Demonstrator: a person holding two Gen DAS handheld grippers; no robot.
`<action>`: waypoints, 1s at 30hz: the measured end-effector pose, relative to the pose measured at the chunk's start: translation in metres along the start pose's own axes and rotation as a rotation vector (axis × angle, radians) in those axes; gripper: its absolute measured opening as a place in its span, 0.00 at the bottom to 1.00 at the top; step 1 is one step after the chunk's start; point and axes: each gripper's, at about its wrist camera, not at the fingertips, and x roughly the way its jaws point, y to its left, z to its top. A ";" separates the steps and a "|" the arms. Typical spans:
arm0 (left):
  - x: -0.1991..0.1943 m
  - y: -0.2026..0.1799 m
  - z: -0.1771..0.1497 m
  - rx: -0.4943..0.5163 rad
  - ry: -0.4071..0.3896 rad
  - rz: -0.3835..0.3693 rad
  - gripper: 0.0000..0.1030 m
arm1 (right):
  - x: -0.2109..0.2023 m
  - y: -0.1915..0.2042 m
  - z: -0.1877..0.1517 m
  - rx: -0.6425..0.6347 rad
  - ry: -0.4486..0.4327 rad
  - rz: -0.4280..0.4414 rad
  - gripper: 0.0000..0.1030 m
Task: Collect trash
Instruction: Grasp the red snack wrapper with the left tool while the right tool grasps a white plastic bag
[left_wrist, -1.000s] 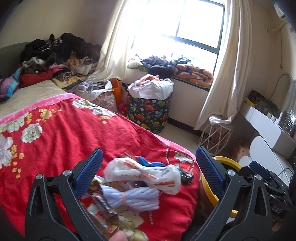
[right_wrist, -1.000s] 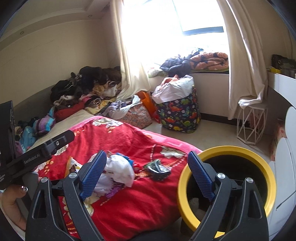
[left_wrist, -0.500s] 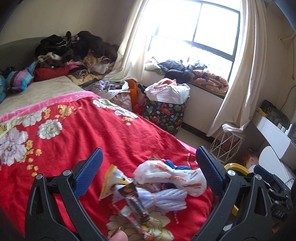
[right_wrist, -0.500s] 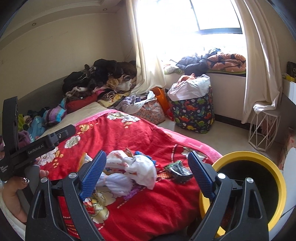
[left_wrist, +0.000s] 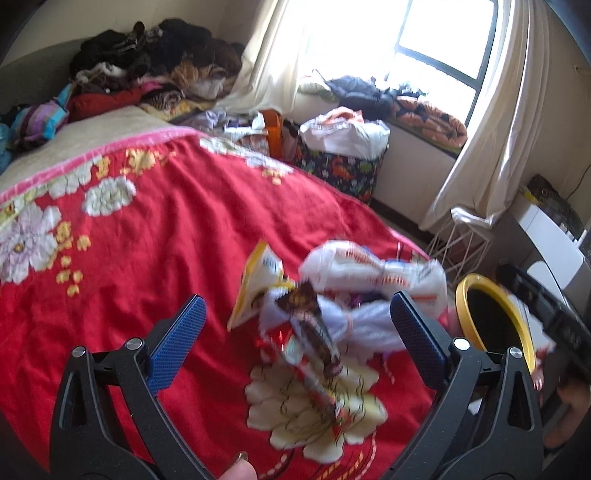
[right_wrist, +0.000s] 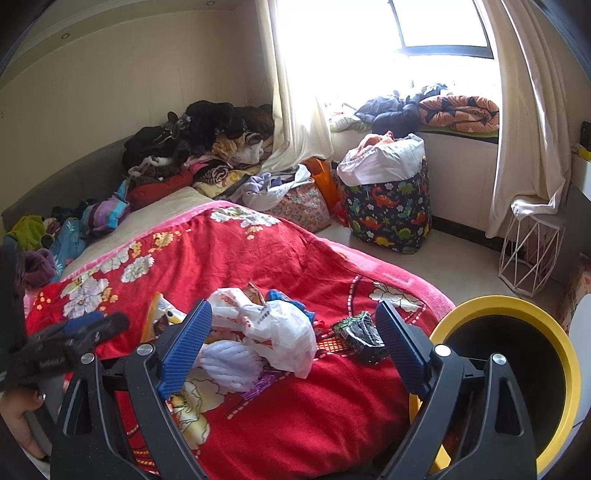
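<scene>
A heap of trash lies on the red flowered blanket (left_wrist: 155, 236) near the bed's foot: a white plastic bag (left_wrist: 373, 269) (right_wrist: 280, 328), a yellow snack packet (left_wrist: 258, 284), a brown wrapper (left_wrist: 314, 328), a pale bundle (right_wrist: 229, 360) and a dark green wrapper (right_wrist: 360, 334). My left gripper (left_wrist: 293, 341) is open and empty just above the heap. My right gripper (right_wrist: 293, 345) is open and empty over it too. A yellow-rimmed black bin (right_wrist: 517, 373) (left_wrist: 495, 317) stands on the floor beside the bed's corner.
Clothes are piled at the bed's head (right_wrist: 199, 147). A dinosaur-print hamper (right_wrist: 388, 210), a floral bag (right_wrist: 303, 206) and a white wire stool (right_wrist: 532, 251) stand on the floor by the window. A white desk (left_wrist: 550, 240) is at the right.
Both grippers have pulled back and turned left, so the heap sits more centrally between the jaws and the bin has shifted right. Both stayed open.
</scene>
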 end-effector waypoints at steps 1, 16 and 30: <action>0.001 0.000 -0.003 0.003 0.012 -0.003 0.87 | 0.004 -0.002 -0.001 0.001 0.007 -0.005 0.85; 0.028 -0.014 -0.053 0.014 0.239 -0.100 0.67 | 0.065 0.007 -0.002 -0.049 0.140 0.025 0.85; 0.037 -0.012 -0.064 -0.010 0.301 -0.109 0.18 | 0.095 0.009 -0.015 -0.056 0.222 0.041 0.51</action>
